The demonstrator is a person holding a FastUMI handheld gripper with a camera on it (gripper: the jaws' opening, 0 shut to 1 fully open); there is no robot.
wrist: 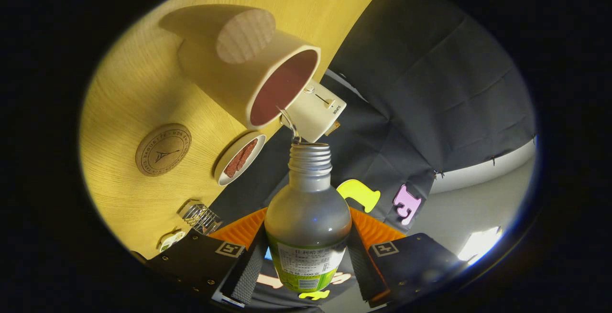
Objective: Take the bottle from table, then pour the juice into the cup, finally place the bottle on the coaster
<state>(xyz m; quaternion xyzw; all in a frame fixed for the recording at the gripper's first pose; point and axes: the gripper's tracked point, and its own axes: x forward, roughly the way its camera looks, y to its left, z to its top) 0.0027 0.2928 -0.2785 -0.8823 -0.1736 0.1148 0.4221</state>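
Note:
My gripper is shut on a clear plastic bottle with a green-and-white label, held between both fingers and tilted hard over. The bottle has no cap, and its threaded mouth sits just below the rim of a cream cup with a dark red inside. A thin clear stream runs from the mouth to the cup's rim. The cup has a round wooden handle. A round cork coaster with a printed emblem lies on the yellow wooden table, to the side of the cup.
A small white dish holding reddish-brown pieces sits between the coaster and the bottle's mouth. A white box stands behind the cup. A small wire rack and a little white item lie near the table's edge by my left finger.

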